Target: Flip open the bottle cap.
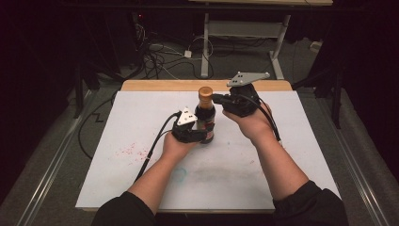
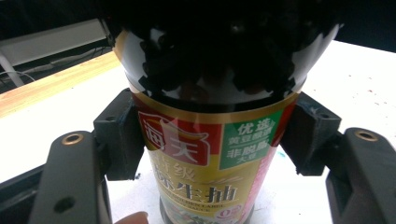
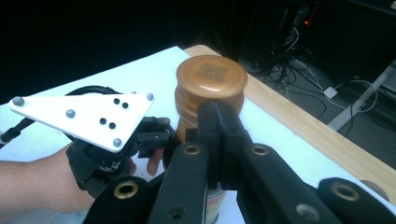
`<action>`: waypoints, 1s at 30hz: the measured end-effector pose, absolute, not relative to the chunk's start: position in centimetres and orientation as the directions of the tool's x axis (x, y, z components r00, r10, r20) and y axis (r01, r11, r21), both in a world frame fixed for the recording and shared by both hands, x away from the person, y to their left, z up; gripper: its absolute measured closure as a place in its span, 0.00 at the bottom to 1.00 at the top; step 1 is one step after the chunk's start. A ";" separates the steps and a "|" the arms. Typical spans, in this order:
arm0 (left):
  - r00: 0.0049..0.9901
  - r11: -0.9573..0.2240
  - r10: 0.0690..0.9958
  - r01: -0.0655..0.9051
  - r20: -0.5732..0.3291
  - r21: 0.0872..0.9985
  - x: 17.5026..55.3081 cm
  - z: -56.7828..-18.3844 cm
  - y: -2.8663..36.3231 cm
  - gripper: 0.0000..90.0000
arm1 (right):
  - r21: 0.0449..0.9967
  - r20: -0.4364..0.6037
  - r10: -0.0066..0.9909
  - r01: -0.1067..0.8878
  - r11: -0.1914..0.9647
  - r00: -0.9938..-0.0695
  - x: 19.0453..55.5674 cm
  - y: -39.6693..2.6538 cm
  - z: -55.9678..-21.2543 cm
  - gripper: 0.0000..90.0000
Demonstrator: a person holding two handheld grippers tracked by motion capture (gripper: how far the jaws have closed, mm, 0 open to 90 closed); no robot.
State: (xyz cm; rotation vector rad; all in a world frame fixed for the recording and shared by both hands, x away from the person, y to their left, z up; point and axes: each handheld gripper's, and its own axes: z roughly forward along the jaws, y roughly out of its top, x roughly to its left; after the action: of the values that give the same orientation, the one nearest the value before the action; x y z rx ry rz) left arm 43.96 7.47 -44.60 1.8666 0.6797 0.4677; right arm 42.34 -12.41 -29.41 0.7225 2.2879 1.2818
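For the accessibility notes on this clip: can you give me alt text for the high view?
Left gripper clamps the body of a dark sauce bottle standing upright on a white table. Right gripper, jaws shut, sits at the bottle's neck just below its brown cap. Both forearms enter from the bottom edge.

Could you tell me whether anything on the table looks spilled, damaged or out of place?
Yes: reddish specks dot the white table mat left of the left gripper, like dried splashes, and a faint teal smudge sits nearer the front edge. The sauce bottle stands upright, capped, with no visible leak.
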 end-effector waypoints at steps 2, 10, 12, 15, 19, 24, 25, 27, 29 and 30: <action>0.762 -0.291 0.648 0.238 0.008 0.927 44.0 -44.6 7.5 0.34 | 0.861 -0.108 0.617 0.237 0.451 -0.779 42.4 -12.4 -29.3 1.00; 0.759 -0.301 0.651 0.234 0.020 0.925 43.9 -44.6 7.4 0.34 | 0.842 -0.111 0.616 0.255 0.475 -0.780 42.6 -12.1 -28.8 1.00; 0.757 -0.306 0.653 0.230 0.028 0.924 43.9 -44.6 7.4 0.34 | 0.836 -0.113 0.614 0.259 0.483 -0.781 42.6 -12.1 -28.7 1.00; 0.757 -0.308 0.652 0.225 0.033 0.924 43.9 -44.6 7.3 0.34 | 0.822 -0.113 0.613 0.273 0.499 -0.782 42.7 -12.0 -28.4 1.00; 0.774 -0.324 0.631 0.207 0.048 0.923 43.9 -44.6 7.3 0.35 | 0.871 -0.079 0.629 0.254 0.421 -0.774 42.4 -11.9 -27.8 1.00; 0.765 -0.315 0.643 0.235 0.025 0.920 44.1 -44.5 7.2 0.34 | 0.897 -0.097 0.627 0.205 0.391 -0.773 42.0 -12.0 -26.2 1.00; 0.765 -0.315 0.643 0.235 0.025 0.920 44.1 -44.5 7.2 0.34 | 0.897 -0.097 0.627 0.205 0.391 -0.773 42.0 -12.0 -26.2 1.00; 0.768 -0.310 0.640 0.227 0.026 0.923 44.0 -44.6 7.3 0.34 | 0.898 -0.104 0.629 0.199 0.392 -0.770 41.6 -12.6 -26.2 1.00; 0.767 -0.312 0.641 0.223 0.031 0.923 44.0 -44.6 7.2 0.34 | 0.898 -0.101 0.632 0.203 0.390 -0.768 41.6 -12.8 -26.5 1.00; 0.766 -0.310 0.642 0.227 0.028 0.923 44.0 -44.6 7.3 0.33 | 0.893 -0.105 0.630 0.206 0.400 -0.769 41.6 -12.7 -26.7 1.00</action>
State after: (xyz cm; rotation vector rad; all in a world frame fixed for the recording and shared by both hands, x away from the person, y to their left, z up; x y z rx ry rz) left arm 43.97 7.30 -44.62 1.8817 0.6649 0.4818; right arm 41.59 -12.73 -26.69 0.7160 2.2329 1.3355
